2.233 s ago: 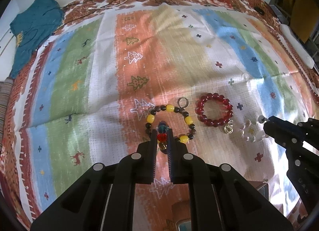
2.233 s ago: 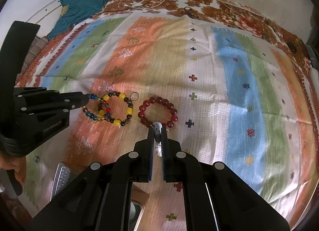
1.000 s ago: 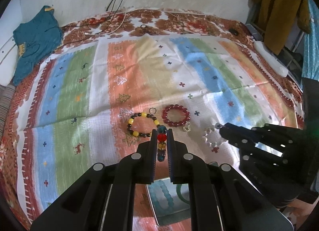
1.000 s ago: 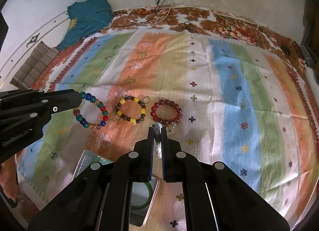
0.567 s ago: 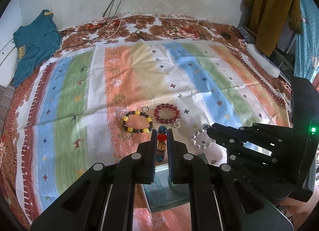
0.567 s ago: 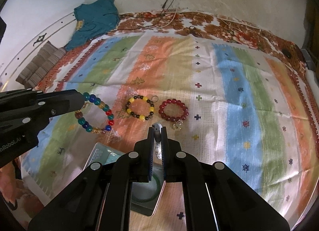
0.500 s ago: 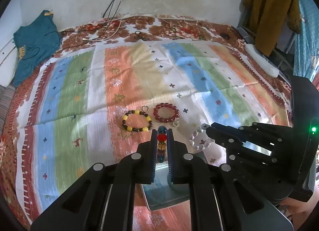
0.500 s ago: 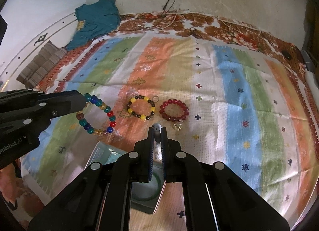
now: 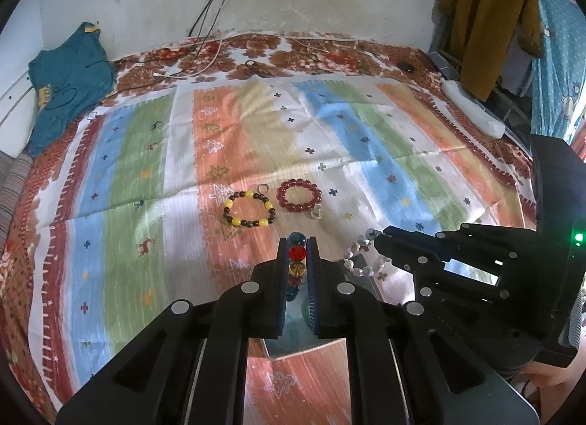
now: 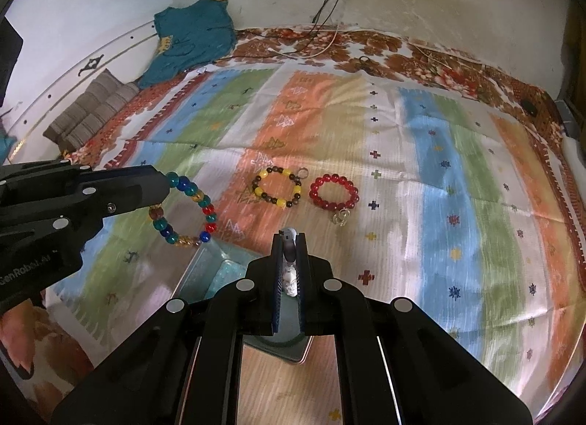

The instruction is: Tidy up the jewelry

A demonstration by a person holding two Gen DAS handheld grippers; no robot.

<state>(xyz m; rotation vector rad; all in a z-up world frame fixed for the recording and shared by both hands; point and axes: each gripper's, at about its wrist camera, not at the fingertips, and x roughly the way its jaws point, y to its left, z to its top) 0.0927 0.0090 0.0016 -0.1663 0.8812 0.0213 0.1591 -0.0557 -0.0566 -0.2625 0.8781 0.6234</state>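
Observation:
My left gripper (image 9: 297,241) is shut on a multicoloured bead bracelet (image 9: 296,260) and holds it in the air; the bracelet hangs as a ring in the right wrist view (image 10: 186,210) over the metal tray's (image 10: 203,271) left edge. My right gripper (image 10: 289,236) is shut on a white bead bracelet (image 10: 290,280), which shows in the left wrist view (image 9: 360,254) above the tray (image 9: 304,346). A yellow-and-black bracelet (image 9: 249,208) with a small ring (image 9: 263,188), and a red bracelet (image 9: 298,195) with a clear charm (image 9: 317,211), lie on the striped cloth.
The tray holds a teal bead bracelet (image 10: 229,273) and a green bangle (image 10: 282,340). A teal garment (image 9: 67,77) lies at the far left. Cables (image 9: 205,62) run along the far edge. A brown coat (image 9: 483,18) hangs at the right.
Both grippers have lifted and drawn back from the cloth with their bracelets. The tray has come into view beneath them. The yellow and red bracelets stay put.

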